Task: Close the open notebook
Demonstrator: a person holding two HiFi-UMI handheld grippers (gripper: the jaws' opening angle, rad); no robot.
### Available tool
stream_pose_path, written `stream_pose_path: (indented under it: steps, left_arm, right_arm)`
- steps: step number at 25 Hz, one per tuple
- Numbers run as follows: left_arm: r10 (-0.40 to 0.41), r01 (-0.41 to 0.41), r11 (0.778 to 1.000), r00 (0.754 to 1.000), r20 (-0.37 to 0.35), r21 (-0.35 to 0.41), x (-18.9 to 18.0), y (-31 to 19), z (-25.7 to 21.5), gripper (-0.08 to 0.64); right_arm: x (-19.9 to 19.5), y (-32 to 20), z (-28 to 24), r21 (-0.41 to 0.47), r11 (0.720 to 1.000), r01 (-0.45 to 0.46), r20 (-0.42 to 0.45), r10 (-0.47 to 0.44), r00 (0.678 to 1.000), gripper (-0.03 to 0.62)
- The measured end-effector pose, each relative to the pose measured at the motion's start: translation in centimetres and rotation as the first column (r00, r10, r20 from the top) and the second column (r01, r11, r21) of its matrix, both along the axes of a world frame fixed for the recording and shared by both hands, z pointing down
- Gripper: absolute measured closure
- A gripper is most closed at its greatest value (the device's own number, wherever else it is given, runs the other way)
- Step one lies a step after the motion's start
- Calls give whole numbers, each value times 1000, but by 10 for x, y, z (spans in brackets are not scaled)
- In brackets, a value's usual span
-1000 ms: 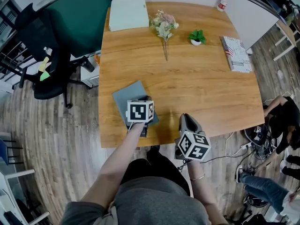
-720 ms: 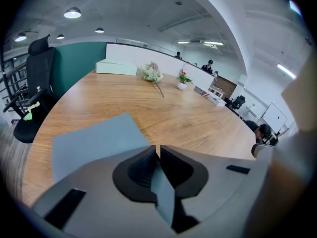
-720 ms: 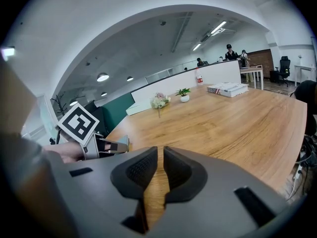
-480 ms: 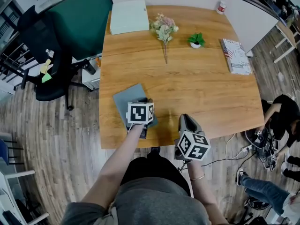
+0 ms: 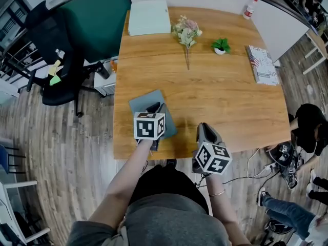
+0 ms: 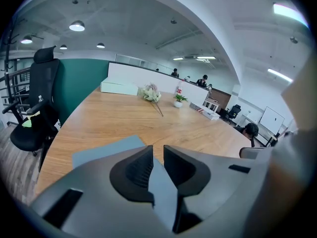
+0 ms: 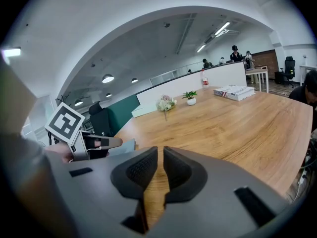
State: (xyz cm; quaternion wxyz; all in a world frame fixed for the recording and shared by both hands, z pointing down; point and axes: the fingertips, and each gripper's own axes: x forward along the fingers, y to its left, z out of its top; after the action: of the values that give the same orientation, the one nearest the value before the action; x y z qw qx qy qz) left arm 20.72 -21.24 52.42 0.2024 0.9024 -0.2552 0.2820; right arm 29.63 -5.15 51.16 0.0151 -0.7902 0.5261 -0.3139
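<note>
The grey-blue notebook (image 5: 143,104) lies flat and closed near the front left of the wooden table (image 5: 220,96). My left gripper (image 5: 156,107) hovers just above its near right part. Its jaws have just been opening and stand a little apart, with nothing between them. In the left gripper view the notebook (image 6: 104,150) shows beneath and beyond the left gripper (image 6: 158,150). My right gripper (image 5: 202,128) sits over the table's front edge, right of the notebook. The right gripper (image 7: 160,155) has a narrow gap between its jaws and only bare wood beyond.
At the back of the table are a white box (image 5: 148,17), a dried flower sprig (image 5: 187,29), a small potted plant (image 5: 220,46), a bottle (image 5: 250,8) and a flag-printed book (image 5: 262,64). A black office chair (image 5: 56,65) stands to the left. A person (image 5: 310,132) sits at right.
My left gripper has lifted off the notebook's near edge and its jaws have parted. The notebook stays flat and closed. My right gripper has not moved.
</note>
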Motion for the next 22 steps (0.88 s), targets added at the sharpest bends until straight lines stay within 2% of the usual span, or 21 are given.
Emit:
stream_pose_path:
  steps: [4,11,22]
  left_arm:
    - [14,-12,998,999,-50,56,-9,-2,-17,499]
    - [10,1,993,996,-91,119,-32,-7,-38,525]
    - [-6,32,973,994,-112,229,-85,-9,-63,534]
  right_arm:
    - [-5,-6,-11,37,999,11,-6,-11,1000,548]
    - [-13,-14,-29,66,998,22,-39,-19,999,566]
    - [-40,-28,-48,88,993,83,-73,-77,994,586]
